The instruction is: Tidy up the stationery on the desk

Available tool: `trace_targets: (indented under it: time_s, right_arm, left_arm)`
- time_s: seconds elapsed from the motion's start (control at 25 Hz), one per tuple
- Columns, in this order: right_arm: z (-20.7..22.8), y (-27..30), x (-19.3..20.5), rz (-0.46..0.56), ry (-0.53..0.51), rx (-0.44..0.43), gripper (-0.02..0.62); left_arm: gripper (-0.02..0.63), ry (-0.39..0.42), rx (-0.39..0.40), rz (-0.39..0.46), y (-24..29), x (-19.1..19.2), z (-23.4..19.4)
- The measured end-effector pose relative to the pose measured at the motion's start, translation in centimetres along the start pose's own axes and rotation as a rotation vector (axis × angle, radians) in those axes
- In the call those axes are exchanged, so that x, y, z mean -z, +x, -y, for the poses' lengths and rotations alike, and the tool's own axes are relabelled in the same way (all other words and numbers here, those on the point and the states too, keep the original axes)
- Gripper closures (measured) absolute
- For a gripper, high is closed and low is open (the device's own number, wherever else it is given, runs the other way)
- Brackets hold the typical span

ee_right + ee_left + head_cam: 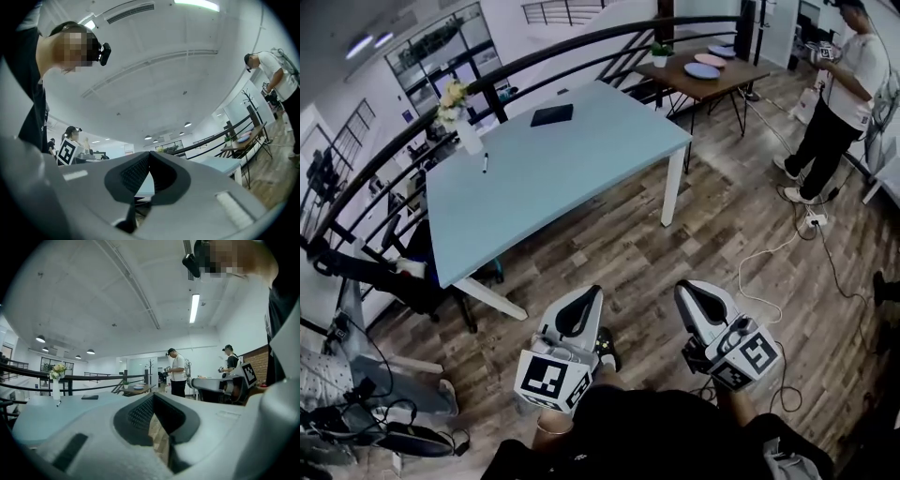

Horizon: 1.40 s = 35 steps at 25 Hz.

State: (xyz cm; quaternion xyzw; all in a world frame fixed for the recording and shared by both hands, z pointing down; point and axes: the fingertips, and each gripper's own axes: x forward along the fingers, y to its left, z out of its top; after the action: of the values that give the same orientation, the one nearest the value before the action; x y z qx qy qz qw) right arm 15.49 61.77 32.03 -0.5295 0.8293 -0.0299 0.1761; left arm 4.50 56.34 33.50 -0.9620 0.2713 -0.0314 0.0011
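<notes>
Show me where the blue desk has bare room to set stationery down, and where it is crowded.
Most of the desk is bare: the whole stretch from the pen and the black notebook to the near edge and right corner. The only crowding is the far left corner, around the flower vase.

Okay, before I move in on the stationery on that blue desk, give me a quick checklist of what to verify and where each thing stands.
1. Jaws open for a pick: not ok. The left gripper and right gripper are both shut and empty.
2. Desk in reach: not ok. Both grippers hang over the floor, short of the desk.
3. Pen located: ok. It lies on the desk near the vase.
4. Notebook located: ok. It lies flat near the desk's far edge.
5. Pen capped: cannot tell, too small.
6. Floor cable: ok, it lies off to the right of the desk.
</notes>
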Motion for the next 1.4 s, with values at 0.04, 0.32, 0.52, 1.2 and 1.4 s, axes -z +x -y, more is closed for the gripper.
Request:
trace_targets:
  time_s: [0.04,0.32,0.52,1.2,1.4]
  right_arm:
    - [0.5,0.6,0.1,-0.002,-0.004,0.007,0.594]
    - [3.7,5.3,0.5,0.002,-0.012,0.055,0.594]
    - [6.1,8.9,1.4,-0.024,-0.029,0.093,0.595]
    - [10.1,24.3,3.2,-0.077,-0.084,0.136,0.595]
    - [10.3,28.5,4.3,-0.101,-0.106,0.107,0.595]
  left_arm:
    - [0.612,0.000,0.013,0.005,0.8,-0.1,-0.5]
    - [0.612,0.000,0.083,0.002,5.7,-0.1,-5.0]
    - [0.612,0.006,0.109,0.000,8.7,-0.4,-8.9]
    - [0.612,-0.052,0.116,0.037,14.0,-0.7,-25.3]
    - [0.612,-0.062,0.096,0.039,14.4,-0.3,-29.4]
